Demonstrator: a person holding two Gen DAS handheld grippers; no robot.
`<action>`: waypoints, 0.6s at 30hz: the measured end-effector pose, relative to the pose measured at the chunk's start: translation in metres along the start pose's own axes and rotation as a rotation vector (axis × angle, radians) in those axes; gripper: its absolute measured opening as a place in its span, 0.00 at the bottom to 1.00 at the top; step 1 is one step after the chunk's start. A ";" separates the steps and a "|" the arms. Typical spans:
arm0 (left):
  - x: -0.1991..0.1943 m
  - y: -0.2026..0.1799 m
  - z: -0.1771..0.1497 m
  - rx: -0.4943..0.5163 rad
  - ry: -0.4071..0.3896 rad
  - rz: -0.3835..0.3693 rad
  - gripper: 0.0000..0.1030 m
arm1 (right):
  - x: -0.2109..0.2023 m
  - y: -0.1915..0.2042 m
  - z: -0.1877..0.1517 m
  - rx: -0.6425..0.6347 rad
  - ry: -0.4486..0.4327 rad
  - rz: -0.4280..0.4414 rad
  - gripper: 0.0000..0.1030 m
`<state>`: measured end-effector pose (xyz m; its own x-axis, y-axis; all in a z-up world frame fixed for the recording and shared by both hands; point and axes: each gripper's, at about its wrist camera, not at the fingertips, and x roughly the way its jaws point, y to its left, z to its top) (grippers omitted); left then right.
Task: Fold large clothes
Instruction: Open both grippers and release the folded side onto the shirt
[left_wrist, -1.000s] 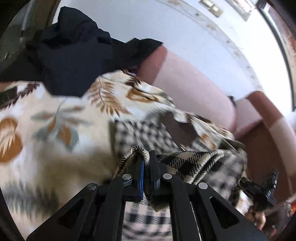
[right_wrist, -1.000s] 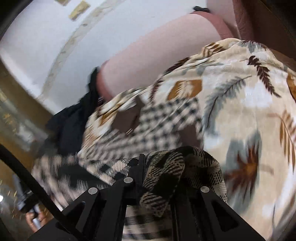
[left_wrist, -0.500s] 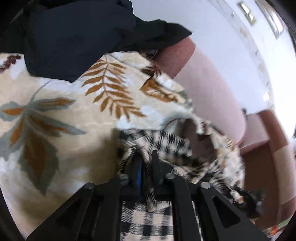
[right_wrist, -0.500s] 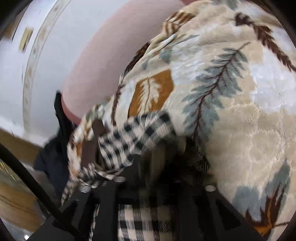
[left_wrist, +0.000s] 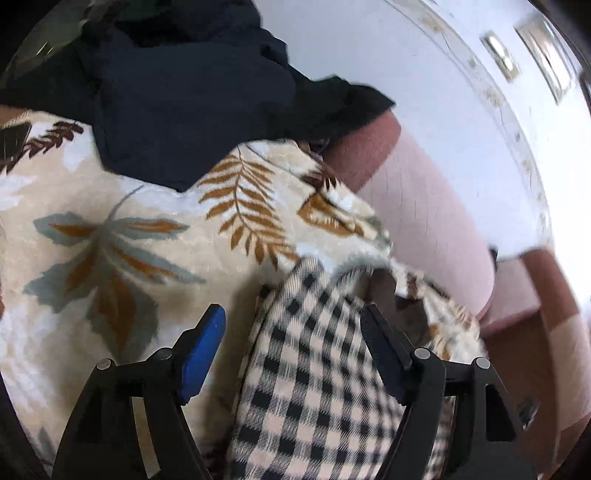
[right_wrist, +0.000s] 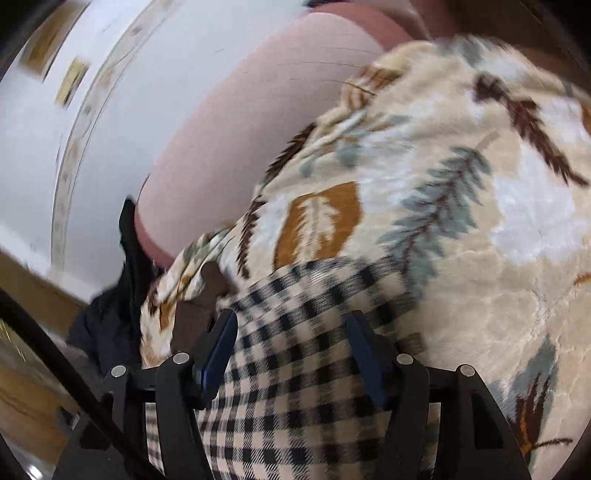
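Note:
A beige and black checked garment (left_wrist: 314, 376) lies folded on a leaf-patterned cream blanket (left_wrist: 110, 236). My left gripper (left_wrist: 293, 321) is open just above the garment's far edge, its jaws spread to either side of the cloth and holding nothing. In the right wrist view the same checked garment (right_wrist: 295, 369) lies under my right gripper (right_wrist: 291, 325), which is also open with the cloth between and below its jaws. The blanket (right_wrist: 461, 221) spreads to the right.
A dark navy garment (left_wrist: 177, 92) lies heaped on the blanket at the far left; it shows at the left edge of the right wrist view (right_wrist: 107, 317). A pink sofa back (left_wrist: 424, 221) and white wall (left_wrist: 424, 74) rise behind.
Both grippers were shut on bunched edges of the checked garment. They lowered it onto the blanket and have opened, and the cloth now lies flat.

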<state>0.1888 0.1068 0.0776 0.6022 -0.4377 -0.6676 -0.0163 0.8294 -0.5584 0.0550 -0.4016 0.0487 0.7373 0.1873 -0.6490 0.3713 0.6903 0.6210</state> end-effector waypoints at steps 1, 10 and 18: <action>-0.001 -0.004 -0.004 0.032 0.011 0.010 0.72 | 0.002 0.012 -0.007 -0.050 0.018 0.001 0.65; -0.022 -0.036 -0.072 0.475 0.075 0.104 0.72 | 0.010 0.094 -0.104 -0.504 0.199 0.026 0.64; 0.001 -0.001 -0.117 0.562 0.194 0.208 0.72 | 0.012 0.072 -0.161 -0.623 0.260 -0.099 0.57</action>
<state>0.0956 0.0651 0.0197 0.4752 -0.2584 -0.8411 0.3359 0.9368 -0.0981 -0.0003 -0.2369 0.0152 0.5282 0.2106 -0.8226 -0.0218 0.9718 0.2347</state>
